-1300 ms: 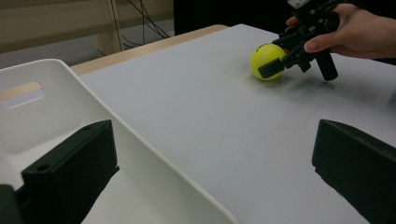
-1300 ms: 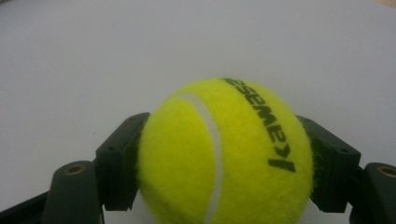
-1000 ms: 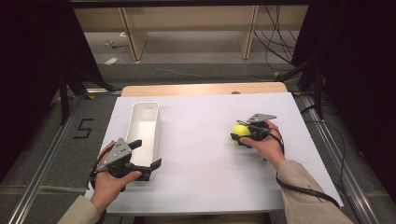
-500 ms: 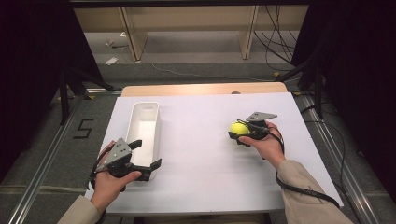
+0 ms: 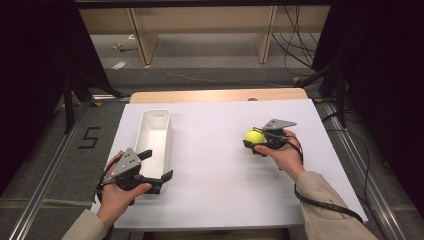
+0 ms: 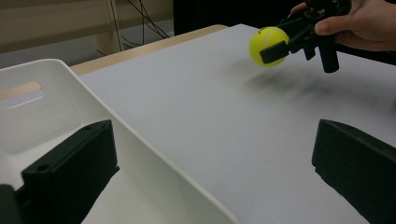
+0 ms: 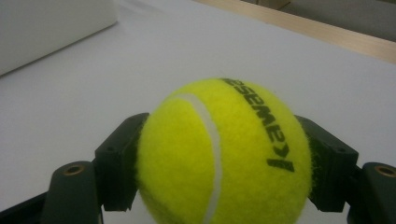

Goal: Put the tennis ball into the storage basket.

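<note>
A yellow tennis ball (image 7: pixel 219 154) sits squeezed between the two black jaws of my right gripper (image 5: pixel 252 142), which is shut on it. The ball (image 5: pixel 254 135) hangs a little above the right half of the white table (image 5: pixel 215 170), and its shadow falls on the surface below the ball (image 6: pixel 265 43). My left gripper (image 5: pixel 157 165) rests at the near left with its jaws wide open. One jaw is over the near end of the white bin (image 5: pixel 142 134), the other over the table beside it. Nothing lies between those jaws (image 6: pixel 212 172).
The long white bin (image 6: pixel 116 122) stands lengthwise on the left side of the table, with nothing seen inside. A wooden strip (image 5: pixel 215 95) edges the far side. Dark stands and cables (image 5: pixel 345 115) flank the table on the floor.
The right gripper has carried the ball slightly farther up the high view. The left hand has stayed put.
</note>
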The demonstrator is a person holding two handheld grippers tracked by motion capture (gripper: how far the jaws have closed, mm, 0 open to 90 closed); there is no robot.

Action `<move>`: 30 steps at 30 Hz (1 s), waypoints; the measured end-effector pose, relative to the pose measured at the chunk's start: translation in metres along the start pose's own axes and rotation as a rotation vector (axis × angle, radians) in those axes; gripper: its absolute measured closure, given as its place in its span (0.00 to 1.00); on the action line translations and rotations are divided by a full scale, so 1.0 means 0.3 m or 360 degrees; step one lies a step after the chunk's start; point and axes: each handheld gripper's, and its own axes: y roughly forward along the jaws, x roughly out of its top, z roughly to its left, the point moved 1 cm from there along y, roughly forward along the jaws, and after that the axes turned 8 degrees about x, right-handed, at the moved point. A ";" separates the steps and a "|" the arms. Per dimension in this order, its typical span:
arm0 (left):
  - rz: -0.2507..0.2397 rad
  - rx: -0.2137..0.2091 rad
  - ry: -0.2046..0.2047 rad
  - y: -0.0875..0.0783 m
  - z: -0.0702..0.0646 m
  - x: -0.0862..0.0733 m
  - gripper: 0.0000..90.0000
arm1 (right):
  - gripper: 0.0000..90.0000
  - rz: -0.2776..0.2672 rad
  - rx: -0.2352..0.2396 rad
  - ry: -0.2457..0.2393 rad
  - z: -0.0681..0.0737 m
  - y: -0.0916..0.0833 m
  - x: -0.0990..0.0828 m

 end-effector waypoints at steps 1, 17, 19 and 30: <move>0.0000 -0.0001 -0.0001 0.000 0.000 0.000 0.00 | 0.30 -0.0002 0.0001 -0.0003 0.002 0.001 0.001; 0.0000 -0.0001 -0.0001 0.000 0.001 0.000 0.00 | 0.30 -0.0022 0.0021 -0.0025 0.022 0.005 0.018; 0.0002 0.0000 0.0001 0.000 0.001 -0.001 0.00 | 0.30 -0.0027 0.0027 -0.0029 0.026 0.007 0.021; 0.0002 -0.0003 0.0003 0.000 0.003 -0.001 0.00 | 0.30 -0.0049 0.0039 -0.0034 0.038 0.009 0.034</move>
